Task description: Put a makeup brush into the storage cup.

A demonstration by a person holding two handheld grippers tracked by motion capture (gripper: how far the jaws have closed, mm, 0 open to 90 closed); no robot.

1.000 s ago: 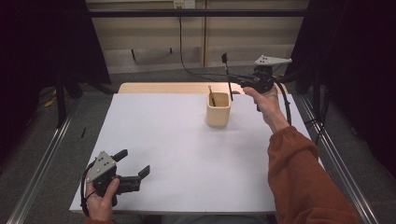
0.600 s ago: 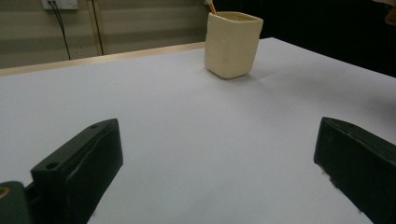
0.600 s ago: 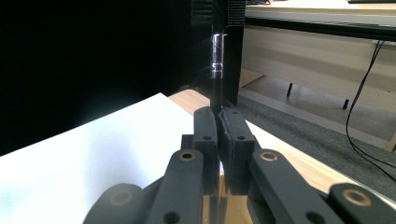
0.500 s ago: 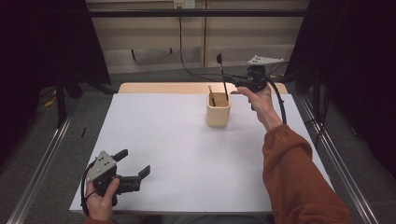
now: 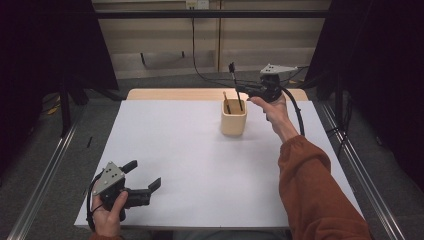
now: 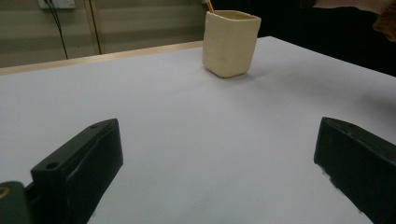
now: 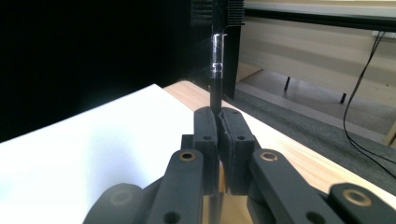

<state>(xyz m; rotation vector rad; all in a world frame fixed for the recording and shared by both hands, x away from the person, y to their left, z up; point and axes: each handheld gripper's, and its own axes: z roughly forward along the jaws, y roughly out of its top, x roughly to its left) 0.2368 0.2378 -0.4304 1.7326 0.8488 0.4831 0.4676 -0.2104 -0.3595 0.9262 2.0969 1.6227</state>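
Note:
A cream cup [image 5: 233, 123] stands on the white table toward the back right, also seen ahead in the left gripper view [image 6: 230, 44]. A thin wooden stick [image 5: 226, 102] leans inside it. My right gripper [image 5: 239, 89] hovers just above the cup's right rim, shut on a slim black brush-like stick [image 5: 235, 80] held nearly upright, whose lower end dips into the cup. In the right gripper view my right gripper [image 7: 218, 114] has its jaws pressed together around the black stick [image 7: 216, 70]. My left gripper [image 5: 144, 175] rests open near the front left edge, with nothing in it [image 6: 219, 140].
The white table top [image 5: 190, 165] stretches between the two grippers. A wooden strip [image 5: 170, 94] runs along its far edge. Cables [image 5: 200, 70] trail over the floor behind, and metal rails [image 5: 370, 190] flank both sides.
The right gripper has carried the black stick leftward from beside the cup to over it, and the stick's lower end now sits inside. The left gripper has not moved.

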